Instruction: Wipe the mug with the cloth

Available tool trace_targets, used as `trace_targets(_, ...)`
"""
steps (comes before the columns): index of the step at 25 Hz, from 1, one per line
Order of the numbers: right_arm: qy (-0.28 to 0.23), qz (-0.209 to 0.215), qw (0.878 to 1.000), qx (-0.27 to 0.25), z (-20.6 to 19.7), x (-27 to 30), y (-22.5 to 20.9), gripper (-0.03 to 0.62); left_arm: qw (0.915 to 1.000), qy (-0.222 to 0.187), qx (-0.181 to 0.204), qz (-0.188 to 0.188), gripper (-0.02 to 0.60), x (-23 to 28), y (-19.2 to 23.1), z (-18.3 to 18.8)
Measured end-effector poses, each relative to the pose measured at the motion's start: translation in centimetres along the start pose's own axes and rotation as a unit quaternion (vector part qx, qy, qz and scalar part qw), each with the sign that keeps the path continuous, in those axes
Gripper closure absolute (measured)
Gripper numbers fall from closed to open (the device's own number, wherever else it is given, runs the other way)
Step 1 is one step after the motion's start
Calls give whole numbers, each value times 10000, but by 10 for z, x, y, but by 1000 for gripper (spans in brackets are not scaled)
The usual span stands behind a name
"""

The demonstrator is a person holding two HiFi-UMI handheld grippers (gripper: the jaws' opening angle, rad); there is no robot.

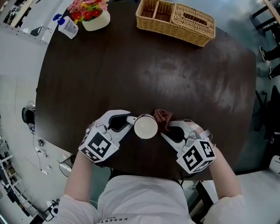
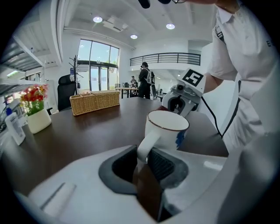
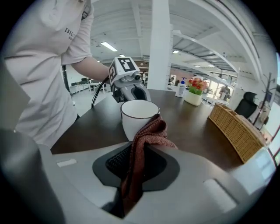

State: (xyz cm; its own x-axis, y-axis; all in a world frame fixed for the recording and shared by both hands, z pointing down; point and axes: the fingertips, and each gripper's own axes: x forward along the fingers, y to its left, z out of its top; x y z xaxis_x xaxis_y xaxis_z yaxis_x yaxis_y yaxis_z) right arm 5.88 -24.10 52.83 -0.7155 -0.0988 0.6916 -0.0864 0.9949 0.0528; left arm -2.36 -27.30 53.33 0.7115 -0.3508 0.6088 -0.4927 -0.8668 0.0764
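Observation:
A white mug [image 1: 145, 126] with a dark rim and a blue mark stands near the front edge of the dark table [image 1: 175, 74]. My left gripper [image 1: 130, 120] is shut on the mug's handle [image 2: 146, 146], the mug [image 2: 168, 131] just past its jaws. My right gripper [image 1: 166, 128] is shut on a reddish-brown cloth [image 1: 163, 118], which hangs folded between its jaws [image 3: 142, 151] and touches the mug [image 3: 138, 116] on its right side. Each gripper shows in the other's view, the left gripper [image 3: 127, 85] and the right gripper [image 2: 183, 98] beyond the mug.
A wicker basket [image 1: 175, 19] sits at the table's far edge. A white pot of flowers [image 1: 92, 13] and a pump bottle [image 1: 66, 25] stand at the far left. The table's front edge lies just below the grippers, by the person's body.

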Motion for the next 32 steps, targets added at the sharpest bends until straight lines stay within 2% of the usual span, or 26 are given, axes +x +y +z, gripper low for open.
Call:
trace_targets(3,-102,-204,9992,315,-1,-4,8,513,9998,-22,-57,168,506,-1,-2,-2)
trace_targets(7,-201,-268,9976,602,-2,-12,23,513,9993,-121,-59,342,506,-2,-6,-3)
trace_targets(11,-385,-441,9922,1099,2,-27,26,513,9973,-266,-66,684,506,-4,-6,-3)
trace_targets(15,-490,-1030,9813,1551,7,-44,14,513,9939,-391,-115,1026,505,-11,-6,-4)
trace_targets(19,-504,-1668,9658,1919,12,-60,3,513,9912,-533,-86,1213,505,-27,-15,6)
trace_targets(21,-527,-1968,9584,1999,16,-67,-3,511,9886,-609,-238,1356,505,-38,-18,13)
trace_targets(23,-623,-2283,9477,2142,21,-77,-11,513,9842,-657,-547,1549,505,-50,-18,21)
trace_targets(25,-802,-2558,9349,2326,29,-89,-18,513,9767,-853,-684,1847,505,-67,-19,40)
trace_targets(30,-1152,-2984,9182,2336,57,-117,-15,513,9583,-1559,-215,2385,506,-109,-36,99)
trace_targets(31,-1206,-3065,9153,2317,63,-121,-12,513,9539,-1685,-178,2476,521,-116,-37,107)
trace_targets(32,-1268,-3143,9123,2298,69,-125,-9,513,9491,-1834,-218,2551,568,-123,-37,114)
